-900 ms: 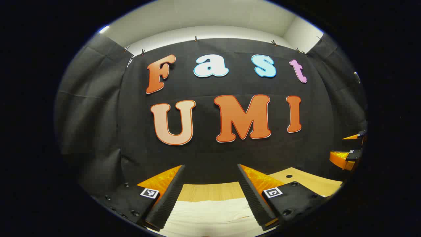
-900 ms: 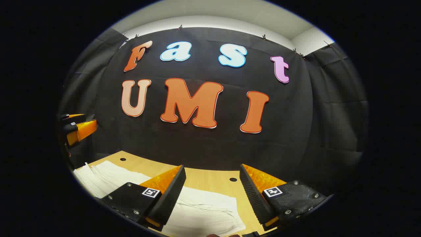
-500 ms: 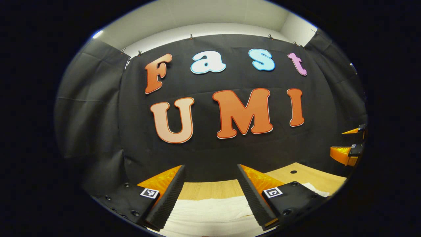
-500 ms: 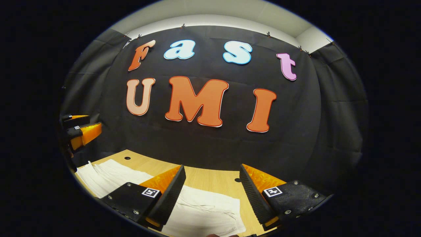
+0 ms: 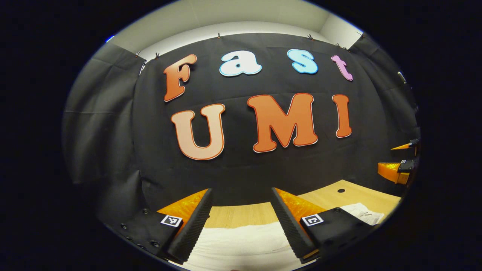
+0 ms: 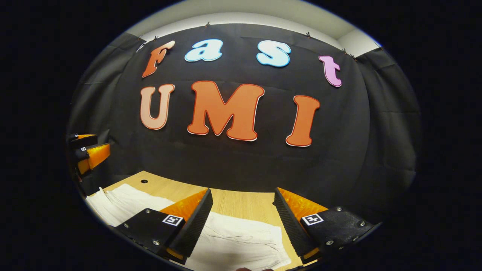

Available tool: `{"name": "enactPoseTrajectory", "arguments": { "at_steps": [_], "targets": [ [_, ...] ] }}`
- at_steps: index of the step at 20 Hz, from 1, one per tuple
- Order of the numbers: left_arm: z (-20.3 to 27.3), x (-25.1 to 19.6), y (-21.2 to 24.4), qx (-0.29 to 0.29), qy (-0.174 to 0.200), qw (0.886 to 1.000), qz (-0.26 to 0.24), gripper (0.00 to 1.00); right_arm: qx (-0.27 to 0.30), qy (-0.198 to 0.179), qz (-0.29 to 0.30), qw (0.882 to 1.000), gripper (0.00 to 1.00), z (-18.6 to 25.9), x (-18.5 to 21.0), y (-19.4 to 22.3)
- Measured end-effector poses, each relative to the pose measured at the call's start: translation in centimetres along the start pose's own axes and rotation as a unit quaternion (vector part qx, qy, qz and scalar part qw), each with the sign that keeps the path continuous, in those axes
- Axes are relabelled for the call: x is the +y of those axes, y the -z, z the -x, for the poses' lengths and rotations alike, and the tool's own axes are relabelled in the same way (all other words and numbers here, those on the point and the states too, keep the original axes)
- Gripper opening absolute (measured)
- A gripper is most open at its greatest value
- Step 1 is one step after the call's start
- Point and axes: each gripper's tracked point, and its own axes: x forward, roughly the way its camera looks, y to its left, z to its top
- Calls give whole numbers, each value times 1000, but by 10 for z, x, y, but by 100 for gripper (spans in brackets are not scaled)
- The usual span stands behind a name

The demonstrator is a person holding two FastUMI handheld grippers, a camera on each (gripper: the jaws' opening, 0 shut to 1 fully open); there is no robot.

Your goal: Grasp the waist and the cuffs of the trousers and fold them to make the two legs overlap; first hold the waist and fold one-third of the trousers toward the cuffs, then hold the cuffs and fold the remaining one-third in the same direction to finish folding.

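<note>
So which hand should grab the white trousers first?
Probably the right gripper: a free end of the trousers with its edge lies between its open fingers. The left gripper, open too, faces plain cloth.

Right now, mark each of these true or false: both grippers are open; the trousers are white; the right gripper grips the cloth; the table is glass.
1. Both the left gripper and the right gripper are open. True.
2. The trousers are white. True.
3. The right gripper grips the cloth. False: its fingers stand apart, nothing between them.
4. The table is glass. False: it is light wood.
</note>
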Motion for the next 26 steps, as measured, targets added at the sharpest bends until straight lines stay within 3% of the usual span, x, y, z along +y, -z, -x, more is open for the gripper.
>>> {"name": "enactPoseTrajectory", "arguments": {
  "at_steps": [6,10,13,14,16,20,22,26],
  "targets": [
    [-13,86,80,98,-14,994,38,100,80,49,-38,995,99,-6,-6,39],
    [5,130,153,199,-37,974,98,100,151,74,-107,980,99,-9,-18,78],
    [23,154,200,255,-49,955,141,100,213,67,-142,964,98,-1,-21,120],
    [32,157,220,286,-50,943,162,99,230,63,-162,958,98,1,-20,134],
    [63,172,268,351,-67,906,226,97,286,58,-231,928,98,6,-14,171],
    [87,187,336,407,-114,851,312,99,353,61,-324,876,98,17,-12,213],
    [100,196,358,419,-138,828,346,99,368,76,-346,860,97,20,-15,230],
    [120,193,388,437,-160,784,411,99,391,91,-363,841,98,28,-21,254]
  ]
}}
